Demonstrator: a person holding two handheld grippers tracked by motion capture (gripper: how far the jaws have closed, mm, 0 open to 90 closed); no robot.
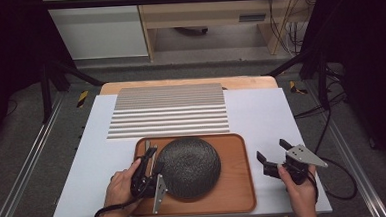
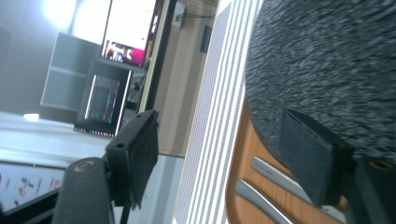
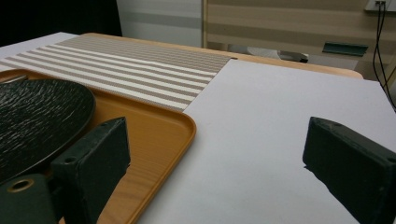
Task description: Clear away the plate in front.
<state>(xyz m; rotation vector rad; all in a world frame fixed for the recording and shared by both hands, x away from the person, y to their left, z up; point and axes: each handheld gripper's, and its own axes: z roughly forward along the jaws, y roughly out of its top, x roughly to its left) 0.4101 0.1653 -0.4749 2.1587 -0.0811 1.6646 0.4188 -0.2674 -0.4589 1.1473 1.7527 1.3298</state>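
While high view hides them, left gripper [image 2: 219,158] view shows utensil handles [image 2: 275,175] beside plate [image 2: 327,60]

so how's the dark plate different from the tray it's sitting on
The plate is round, dark grey to black and rough-textured; the tray is rectangular with rounded corners, orange-brown wood grain and smooth. The plate is the smaller and lies inside the tray, left of its middle, leaving bare tray on the right. The plate's rim is low and shallow; the tray has a raised lip all round. Both lie flat on the white table sheet.
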